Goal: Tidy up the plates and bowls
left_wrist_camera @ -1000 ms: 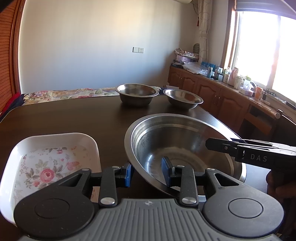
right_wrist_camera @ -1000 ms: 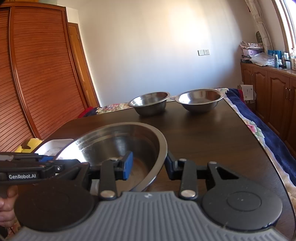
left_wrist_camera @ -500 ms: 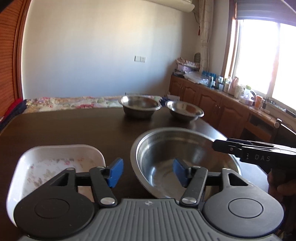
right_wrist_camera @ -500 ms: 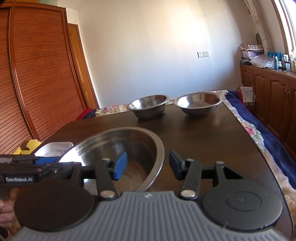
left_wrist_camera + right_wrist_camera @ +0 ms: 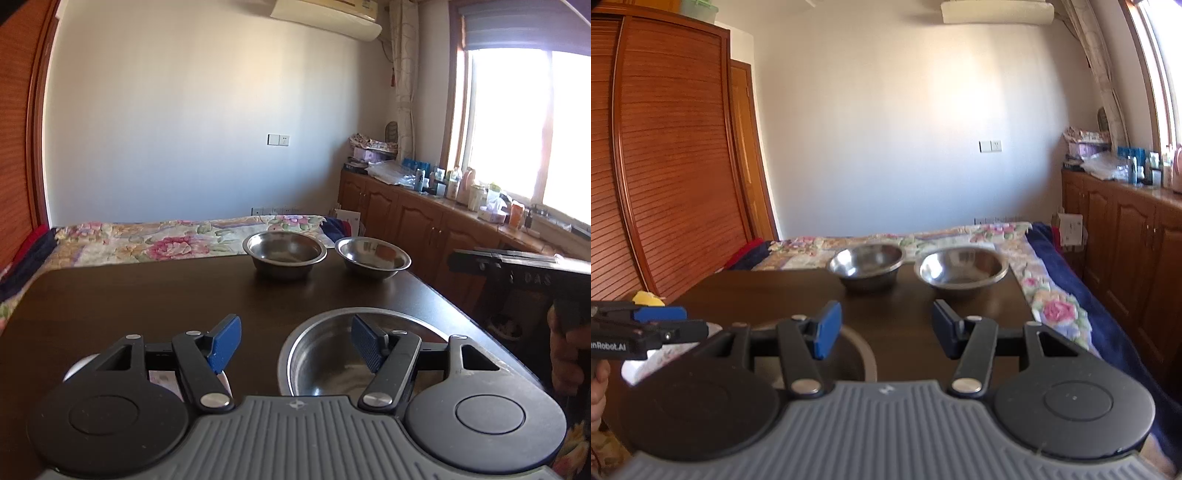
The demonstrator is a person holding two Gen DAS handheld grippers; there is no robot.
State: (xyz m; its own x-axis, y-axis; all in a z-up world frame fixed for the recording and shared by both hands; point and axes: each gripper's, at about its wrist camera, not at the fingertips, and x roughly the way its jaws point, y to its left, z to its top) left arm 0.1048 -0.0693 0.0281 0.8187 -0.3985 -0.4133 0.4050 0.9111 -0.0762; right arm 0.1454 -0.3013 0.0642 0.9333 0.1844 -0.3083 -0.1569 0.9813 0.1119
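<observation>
A large steel bowl (image 5: pixel 325 354) rests on the dark table (image 5: pixel 147 306) near its front edge; its rim also shows in the right wrist view (image 5: pixel 866 358). My left gripper (image 5: pixel 295 341) is open and empty above and behind it. My right gripper (image 5: pixel 884 328) is open and empty too. Two smaller steel bowls (image 5: pixel 284 254) (image 5: pixel 373 256) stand side by side at the table's far edge, also in the right wrist view (image 5: pixel 866 266) (image 5: pixel 960 271). A white floral dish (image 5: pixel 653 360) lies at the near left, mostly hidden by the grippers.
A bed with a floral cover (image 5: pixel 147 240) lies past the table's far edge. Wooden cabinets (image 5: pixel 424 221) with bottles line the right wall under a window. A wooden wardrobe (image 5: pixel 665 166) stands at the left.
Both grippers let go of the large bowl's rim, opened wide and rose and drew back. The bowl now sits on the table.
</observation>
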